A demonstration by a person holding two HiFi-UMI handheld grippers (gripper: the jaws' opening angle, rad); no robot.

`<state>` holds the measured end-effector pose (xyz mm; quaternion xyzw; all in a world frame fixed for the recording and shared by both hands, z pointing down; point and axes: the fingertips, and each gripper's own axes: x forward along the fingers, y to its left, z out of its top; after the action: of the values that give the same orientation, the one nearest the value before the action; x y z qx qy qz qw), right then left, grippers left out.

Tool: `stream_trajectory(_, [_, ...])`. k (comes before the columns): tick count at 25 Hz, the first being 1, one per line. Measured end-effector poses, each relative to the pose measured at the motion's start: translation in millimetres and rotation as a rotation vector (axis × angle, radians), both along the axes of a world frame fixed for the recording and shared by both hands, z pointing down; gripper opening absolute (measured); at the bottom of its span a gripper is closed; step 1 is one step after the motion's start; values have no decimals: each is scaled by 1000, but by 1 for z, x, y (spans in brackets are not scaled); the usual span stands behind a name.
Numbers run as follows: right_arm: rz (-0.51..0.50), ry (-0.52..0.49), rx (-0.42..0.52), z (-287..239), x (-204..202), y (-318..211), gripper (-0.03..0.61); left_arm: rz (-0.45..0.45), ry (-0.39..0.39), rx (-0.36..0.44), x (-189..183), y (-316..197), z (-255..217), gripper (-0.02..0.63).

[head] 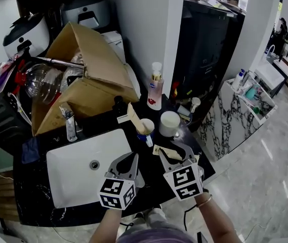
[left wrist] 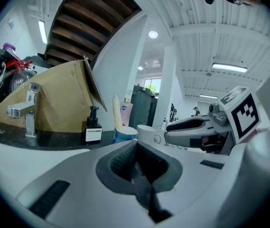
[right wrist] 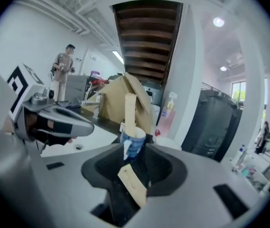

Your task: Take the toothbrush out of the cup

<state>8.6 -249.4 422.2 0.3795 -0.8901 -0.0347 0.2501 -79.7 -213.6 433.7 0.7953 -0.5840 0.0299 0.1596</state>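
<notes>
Black veined stone counter (head: 32,186) carries a glossy white rectangular sink (head: 78,171) and a creased brown cardboard box (head: 88,85). Both grey plastic tongs hover over its front edge. Left gripper (head: 132,157) is clenched on nothing, its ribbed dark pads meeting. Right gripper (head: 176,151) stands spread wide, grasping nothing; 1 short beige card strip (right wrist: 133,185) lies slanted in the gap between its pads, low toward their root. Ahead of it, the round blue-and-white cup (head: 145,128) sits beside a white mug (head: 169,123), with the toothbrush (head: 133,116), a flat beige sleeve, upright inside.
</notes>
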Motion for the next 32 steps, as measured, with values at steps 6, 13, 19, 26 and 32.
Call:
stream_trajectory(6, [-53,-89,29,-29,-43,-4,147,-61,-13,46,-24,9,-19,0])
stream_trajectory(13, [-92,-58,69,-37,-97,-29,181,-180,-20,64,-66,23,-27,0])
stream_trajectory(19, [-58,32,66,-16,-120,-57,189,-254,-19,54,-95,33,-25,0])
stream_trajectory(26, [-19,48,83,-10,-128,-72,158,-288,-13,41,-111,37,-19,0])
stream_trajectory(32, [18,29,145,-21,-119,-71,67,-264,0,36,-107,37,-15,0])
